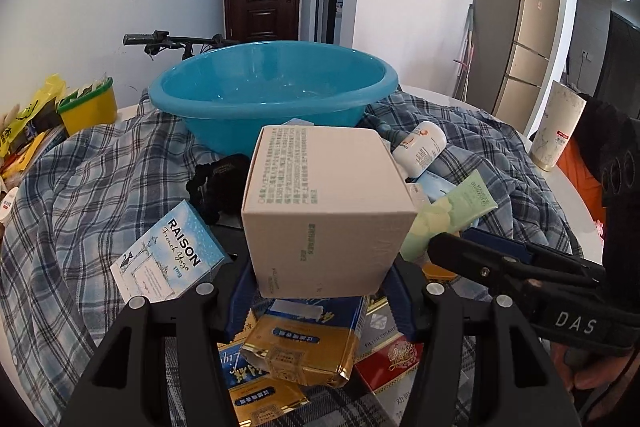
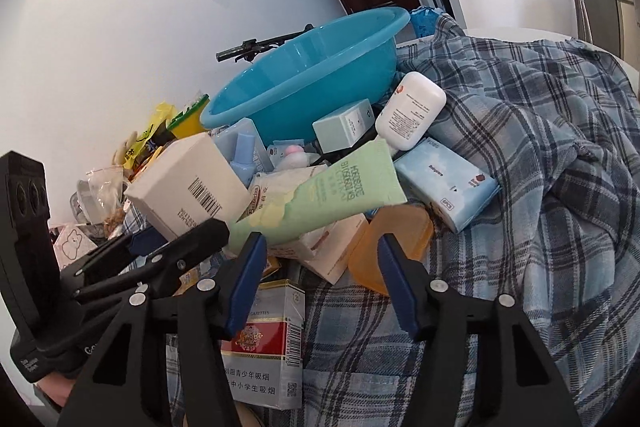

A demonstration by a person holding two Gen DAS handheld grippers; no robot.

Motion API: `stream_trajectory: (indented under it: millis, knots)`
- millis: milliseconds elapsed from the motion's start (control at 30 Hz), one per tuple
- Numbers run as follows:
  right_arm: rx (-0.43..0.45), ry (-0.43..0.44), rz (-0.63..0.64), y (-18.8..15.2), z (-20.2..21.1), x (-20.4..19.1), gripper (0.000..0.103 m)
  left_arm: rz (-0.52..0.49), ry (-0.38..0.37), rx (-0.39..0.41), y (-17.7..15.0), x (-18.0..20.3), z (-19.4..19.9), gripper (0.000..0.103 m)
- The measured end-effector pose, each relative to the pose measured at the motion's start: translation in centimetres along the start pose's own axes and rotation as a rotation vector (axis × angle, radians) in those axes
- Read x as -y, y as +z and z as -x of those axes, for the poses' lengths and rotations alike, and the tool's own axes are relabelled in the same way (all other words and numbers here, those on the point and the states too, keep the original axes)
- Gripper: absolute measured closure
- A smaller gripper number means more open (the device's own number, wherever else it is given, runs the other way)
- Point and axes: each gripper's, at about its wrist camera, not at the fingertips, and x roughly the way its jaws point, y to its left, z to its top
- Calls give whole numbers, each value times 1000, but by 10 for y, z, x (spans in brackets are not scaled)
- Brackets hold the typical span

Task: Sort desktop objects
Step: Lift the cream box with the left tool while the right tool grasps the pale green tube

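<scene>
Centre of frame: white cardboard box (image 1: 326, 211), clamped between the blue pads of the left gripper (image 1: 324, 291), lifted above gold packets (image 1: 300, 351) and a red cigarette pack (image 1: 394, 359) at the bottom. Behind it, upper centre: blue plastic basin (image 1: 276, 87) on a plaid cloth (image 1: 88, 179). Lower left: light blue RAISON box (image 1: 170, 259), tilted. Right of centre: green tube (image 1: 448, 215) and a white bottle (image 1: 420, 147). Lower right: the right gripper (image 1: 472, 247), its black fingers reaching toward the tube.
</scene>
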Motion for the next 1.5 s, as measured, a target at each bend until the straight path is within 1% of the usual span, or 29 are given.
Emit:
stream_trajectory:
  millis: [67, 200, 300, 400, 500, 567, 600, 667, 767, 833, 900, 967, 1067, 1133, 1200, 1300, 1400, 1467, 1500]
  knots:
    - [1, 9, 7, 0, -1, -4, 47, 1, 4, -2, -1, 0, 1, 43]
    - [6, 29, 40, 0, -1, -12, 61, 3, 15, -12, -6, -1, 1, 43]
    - [2, 42, 45, 1, -3, -13, 64, 17, 13, -21, -11, -4, 2, 43]
    - [0, 53, 41, 1, -3, -13, 64, -5, 7, -46, -18, 2, -1, 44]
    - [4, 54, 61, 0, -4, -17, 69, -19, -15, -54, -22, 9, -3, 44]
    - [-7, 65, 75, 0, -7, -20, 70, -30, -18, -55, -21, 15, -4, 44]
    - [-9, 59, 82, 0, -8, -22, 71, -34, -5, -54, -20, 16, -4, 45]
    - [-4, 56, 75, 1, -11, -22, 71, -33, 2, -49, -20, 16, -5, 45]
    - [4, 89, 11, 7, -11, -14, 71, 1, -17, -34, -20, 9, 0, 46]
    - [17, 108, -35, 10, -10, -9, 71, 16, 4, -11, -20, 3, 5, 46]
    - [33, 103, -59, 14, -9, -7, 71, 23, 23, -6, -19, -1, 8, 46]
    - [27, 79, -48, 17, -13, -8, 71, 20, 27, -14, -19, -2, 7, 46]
    - [-6, 85, -55, 18, -23, -9, 57, 5, 23, -40, -21, 1, -1, 46]
    - [-1, 77, -34, 16, -25, -13, 58, -3, 15, -44, -23, 5, -5, 46]
    - [7, 69, 9, 14, -24, -18, 67, -6, 10, -43, -23, 8, -6, 46]
    - [30, 69, 54, 11, -17, -24, 78, 0, 11, -33, -21, 7, -3, 46]
    - [88, 44, 106, 10, -4, -29, 84, 14, 39, -16, -20, 0, 2, 46]
    - [111, 28, 139, 11, 3, -33, 86, 36, 51, 5, -20, -8, 8, 46]
    - [126, 18, 148, 11, 7, -34, 86, 57, 62, 31, -20, -12, 13, 46]
